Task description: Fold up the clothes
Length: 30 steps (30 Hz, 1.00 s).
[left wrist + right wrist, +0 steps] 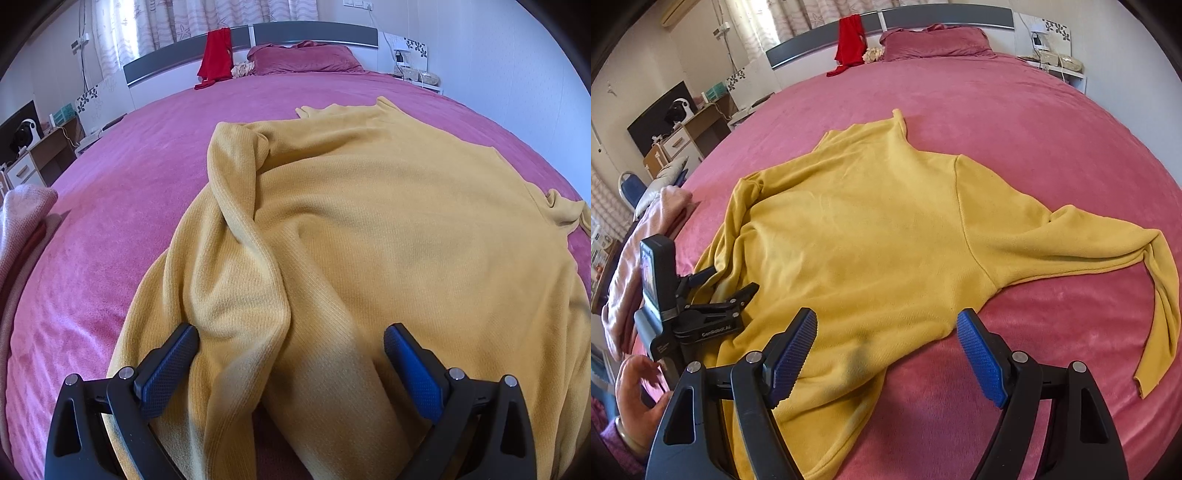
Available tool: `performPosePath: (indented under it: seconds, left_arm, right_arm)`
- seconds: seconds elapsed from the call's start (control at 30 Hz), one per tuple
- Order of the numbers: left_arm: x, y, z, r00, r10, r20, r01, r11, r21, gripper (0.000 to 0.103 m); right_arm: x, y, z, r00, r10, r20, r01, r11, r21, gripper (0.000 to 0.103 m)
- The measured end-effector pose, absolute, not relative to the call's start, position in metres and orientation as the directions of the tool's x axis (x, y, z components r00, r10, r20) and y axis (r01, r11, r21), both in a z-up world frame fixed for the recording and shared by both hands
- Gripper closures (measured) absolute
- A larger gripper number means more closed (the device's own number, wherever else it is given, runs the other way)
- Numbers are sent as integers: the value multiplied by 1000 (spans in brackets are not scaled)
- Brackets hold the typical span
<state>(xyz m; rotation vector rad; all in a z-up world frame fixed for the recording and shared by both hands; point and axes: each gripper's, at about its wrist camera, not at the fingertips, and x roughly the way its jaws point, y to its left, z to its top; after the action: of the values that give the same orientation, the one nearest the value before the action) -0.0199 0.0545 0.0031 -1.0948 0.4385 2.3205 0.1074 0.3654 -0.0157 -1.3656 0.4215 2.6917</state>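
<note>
a yellow knit sweater (pixel 871 236) lies spread on the pink bedspread (pixel 1052 122), collar toward the headboard, hem nearest the cameras. its right sleeve (pixel 1108 251) trails out flat and bends back at the cuff; the left sleeve (pixel 236 206) is already doubled over the body in a thick rumpled ridge. the left gripper (pixel 291 350) sits low over the hem with its jaws spread wide, the ridge between them but not pinched. the right gripper (pixel 886 336) hovers released above the hem's right corner. the knit looks soft, light and limp, likely to sag and stretch rather than hold a crease, and to drag on the plush cover. best holds seem the right cuff or shoulder seam, pinching both layers. a folded pink garment (pixel 653 229) rests at the bed's left edge.
</note>
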Motion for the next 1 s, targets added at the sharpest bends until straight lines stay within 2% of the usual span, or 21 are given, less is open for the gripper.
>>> performPosePath:
  seconds: [0.4,0.5,0.63,0.8,0.87,0.93,1.0]
  left_arm:
    - [-17,52,3,-529,332,-781,-586,-808,53,0]
    - [-24,49,6,-477,362,-801,-608,-794,3,0]
    - [-24,47,12,-385,357,-851,-699,-715,16,0]
    - [-18,15,35,-345,363,-865,-654,-755,-56,2]
    - [-7,-2,46,-409,345,-845,-622,-783,-19,2]
    - [7,-16,54,-504,270,-820,-582,-808,91,2]
    - [16,-22,54,-522,227,-822,-576,-805,143,3]
  right_arm:
    - [119,371,-25,-608,-85,-789,-240,-928,285,24]
    - [129,374,-29,-601,-98,-793,-254,-917,307,24]
    - [140,373,-29,-598,-114,-794,-251,-914,320,24]
    - [142,361,-29,-598,-132,-791,-228,-918,325,24]
    - [143,357,-29,-598,-139,-790,-218,-919,327,24]
    - [144,352,-29,-597,-146,-788,-209,-921,329,24]
    - [144,347,-29,-597,-154,-787,-200,-922,332,24]
